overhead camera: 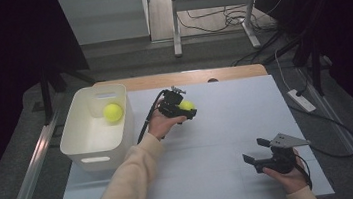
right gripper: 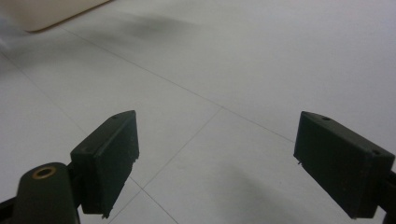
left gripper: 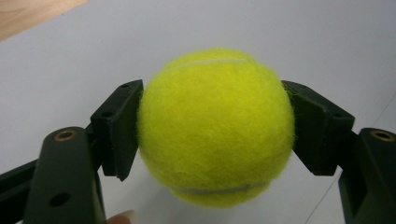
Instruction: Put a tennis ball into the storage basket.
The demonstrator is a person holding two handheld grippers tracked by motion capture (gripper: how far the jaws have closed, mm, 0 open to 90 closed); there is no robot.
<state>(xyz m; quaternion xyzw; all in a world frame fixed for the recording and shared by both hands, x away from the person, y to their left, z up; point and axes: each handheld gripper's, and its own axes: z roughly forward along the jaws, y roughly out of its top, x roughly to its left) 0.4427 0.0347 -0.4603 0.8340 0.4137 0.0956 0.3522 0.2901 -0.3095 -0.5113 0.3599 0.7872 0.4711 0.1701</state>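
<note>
Two fuzzy yellow-green tennis balls are present: one (overhead camera: 112,112) lies in the far right corner of the white rectangular plastic bin (overhead camera: 82,140) at the left edge of the white-topped table (overhead camera: 227,124), and the other (left gripper: 215,127) is pinched between the black pads of the left gripper (overhead camera: 186,110), held above the table toward its far edge, just right of the bin. Near the table's near right corner, the right gripper (right gripper: 217,163) rests in the person's hand (overhead camera: 290,177) with its jaws spread wide over bare tabletop.
</note>
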